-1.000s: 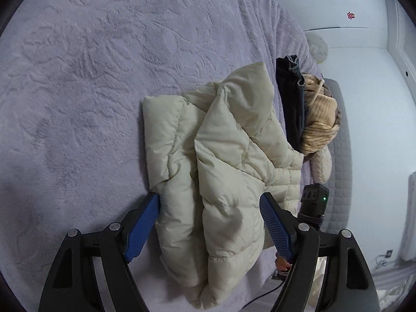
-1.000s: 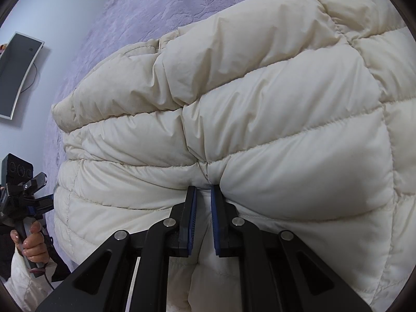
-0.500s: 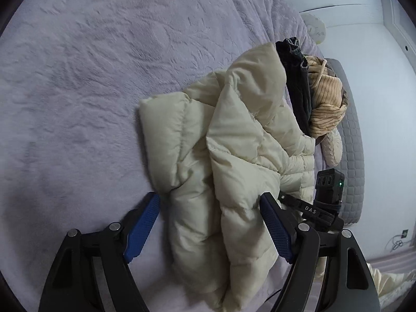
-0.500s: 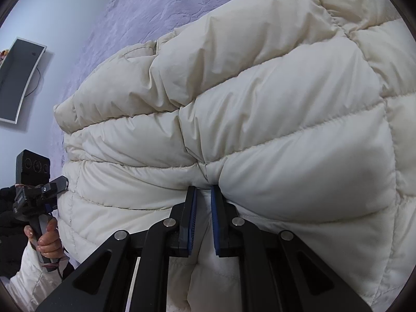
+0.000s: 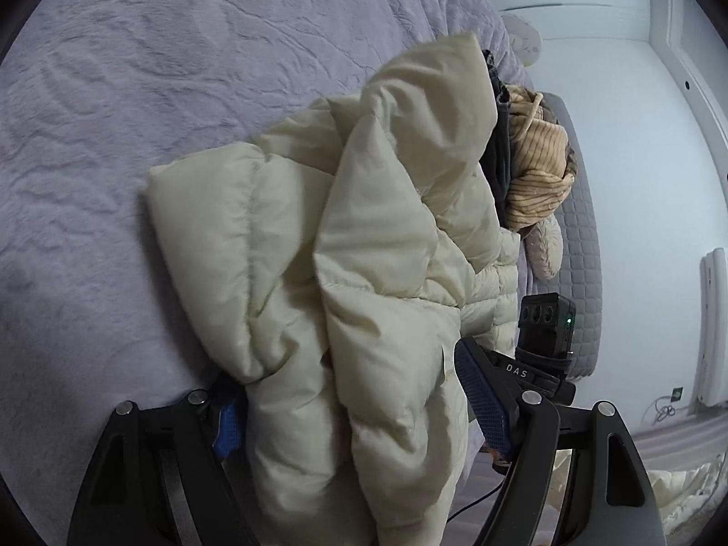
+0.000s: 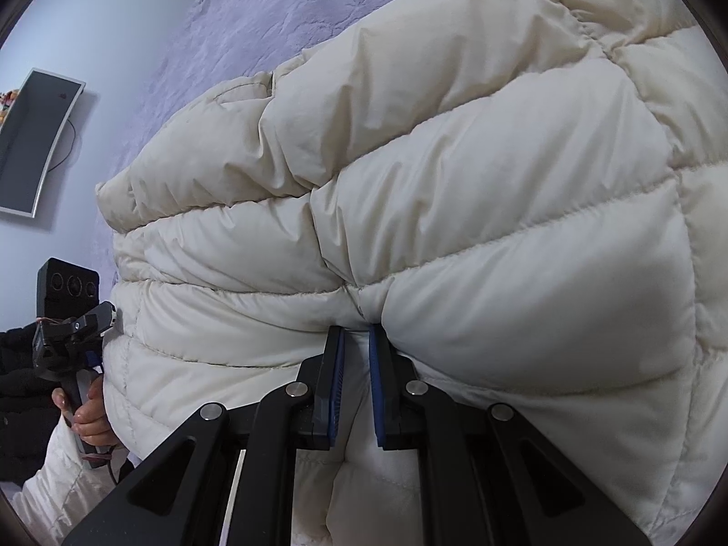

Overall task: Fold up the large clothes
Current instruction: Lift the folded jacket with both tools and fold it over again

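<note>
Lavender bedspread (image 5: pixel 136 91) underneath, white walls behind, wall screen (image 6: pixel 36 145) at 9 o'clock in rt wrist view.

Rt gripper (image 6: pixel 355 364): pads nearly pressed together, pinching a seam fold of the cream puffer jacket (image 6: pixel 455 182), fabric bulging out at 12 and 3 o'clock from the pinch. Seen from lt view, rt gripper body (image 5: pixel 541 341) sits at 4 o'clock, hard against the jacket's edge.

Lt gripper (image 5: pixel 355 414): spread wide, not clamped. Jacket (image 5: pixel 341 273) bunched right between the blue pads, lt pad (image 5: pixel 227 423) half buried under a sleeve lump at 7 o'clock, rt pad (image 5: pixel 482 400) bare at 5 o'clock, just beside the fabric. Contact w/ lt pad likely, grip no.

Outward: jacket runs from 6 o'clock up to a peaked fold near 1 o'clock, lifted off the bed on that side. Beyond it at 2 o'clock, dark garment (image 5: pixel 498 136) and tan corduroy piece (image 5: pixel 537 173), piled, touching the jacket's far edge.

Progress, judging by lie: early-mid. One side drawn up and over, rough half-fold, sleeve still lumpy, nothing flat or squared. Left to do: lay fold down, tuck sleeve, smooth, fold again. Other clothes in pile untouched, apparently.
</note>
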`<state>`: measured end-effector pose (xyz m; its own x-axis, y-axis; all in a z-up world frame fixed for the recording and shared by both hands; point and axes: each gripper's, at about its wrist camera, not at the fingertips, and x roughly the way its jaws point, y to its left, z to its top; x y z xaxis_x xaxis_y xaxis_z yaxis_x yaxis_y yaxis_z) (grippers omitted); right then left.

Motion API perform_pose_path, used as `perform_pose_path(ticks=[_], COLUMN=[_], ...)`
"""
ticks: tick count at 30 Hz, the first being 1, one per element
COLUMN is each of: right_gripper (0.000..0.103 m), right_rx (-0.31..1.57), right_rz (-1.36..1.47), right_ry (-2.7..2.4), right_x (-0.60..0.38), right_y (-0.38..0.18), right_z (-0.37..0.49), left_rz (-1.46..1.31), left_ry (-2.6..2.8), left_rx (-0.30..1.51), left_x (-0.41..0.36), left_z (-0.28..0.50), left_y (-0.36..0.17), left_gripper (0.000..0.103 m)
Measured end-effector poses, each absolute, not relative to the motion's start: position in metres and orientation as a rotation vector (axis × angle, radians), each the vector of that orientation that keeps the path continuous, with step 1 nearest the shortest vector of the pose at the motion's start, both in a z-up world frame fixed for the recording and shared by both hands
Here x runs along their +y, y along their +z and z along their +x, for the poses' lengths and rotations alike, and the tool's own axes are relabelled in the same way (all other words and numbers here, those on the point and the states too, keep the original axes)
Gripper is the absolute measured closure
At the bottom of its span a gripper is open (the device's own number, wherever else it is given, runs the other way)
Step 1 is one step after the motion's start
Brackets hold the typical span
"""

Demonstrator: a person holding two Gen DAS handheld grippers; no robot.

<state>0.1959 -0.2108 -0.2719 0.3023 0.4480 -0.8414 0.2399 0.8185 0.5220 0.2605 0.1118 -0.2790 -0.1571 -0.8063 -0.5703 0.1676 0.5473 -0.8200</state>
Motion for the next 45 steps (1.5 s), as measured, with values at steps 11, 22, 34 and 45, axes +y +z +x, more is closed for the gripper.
perform_pose_path(ticks=[11, 22, 34, 45], right_gripper=[0.093, 0.097, 0.094, 0.084], right_rx=[1.283, 1.289, 1.311, 1.167], right_rz=[0.737, 0.862, 0.951, 0.757], right_ry=[0.17, 0.232, 0.278, -0.02], right_x=[-0.222, -0.24, -0.285, -0.396], right_y=[-0.281, -0.302, -0.268, -0.198], right_z=[0.198, 0.203, 0.194, 0.097], left_rz=[-0.404, -0.304, -0.289, -0.231], left_ry=[-0.987, -0.938, -0.793, -0.742], left_rx=[1.448, 1.457, 1.456, 1.464], left_x=[0.06, -0.044, -0.046, -0.06], left_z=[0.23, 0.188, 0.179, 0.178], left_y=[-0.199, -0.152, -0.144, -0.147], left_gripper=[0.079, 0.079, 0.079, 0.079])
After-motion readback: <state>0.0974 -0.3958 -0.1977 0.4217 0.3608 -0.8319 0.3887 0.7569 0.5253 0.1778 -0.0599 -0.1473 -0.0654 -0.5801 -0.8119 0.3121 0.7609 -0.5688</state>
